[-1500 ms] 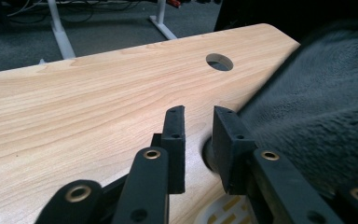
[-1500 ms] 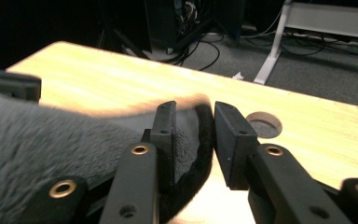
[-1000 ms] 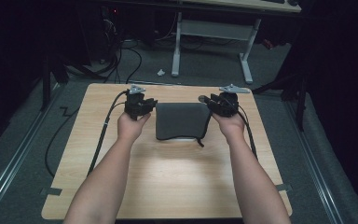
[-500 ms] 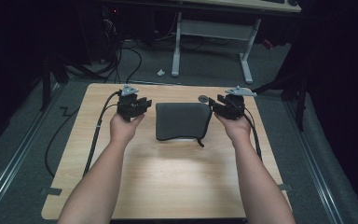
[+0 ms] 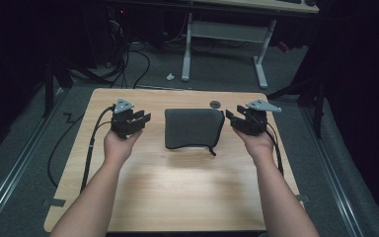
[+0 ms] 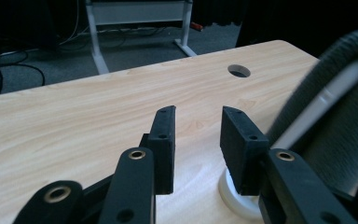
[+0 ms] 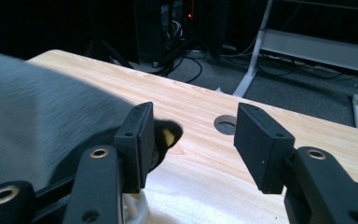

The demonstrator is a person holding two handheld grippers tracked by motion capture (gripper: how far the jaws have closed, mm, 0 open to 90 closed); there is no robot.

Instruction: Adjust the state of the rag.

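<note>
Claws [image 5: 143,118] flank grey pouch [image 5: 192,127] on wooden table [image 5: 177,187].

Left gripper [image 5: 139,118], right gripper [image 5: 233,118]: jaws apart, empty.

No readable text, labels, brand marks or numbers anywhere (checked the high view and both gripper views). Surfaces are plain, and the dim background gear is too dark and small to make out any print.

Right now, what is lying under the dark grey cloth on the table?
A white object shows at the near edge of the dark grey cloth, resting on the table. The cloth covers the rest, so its shape cannot be told.
</note>
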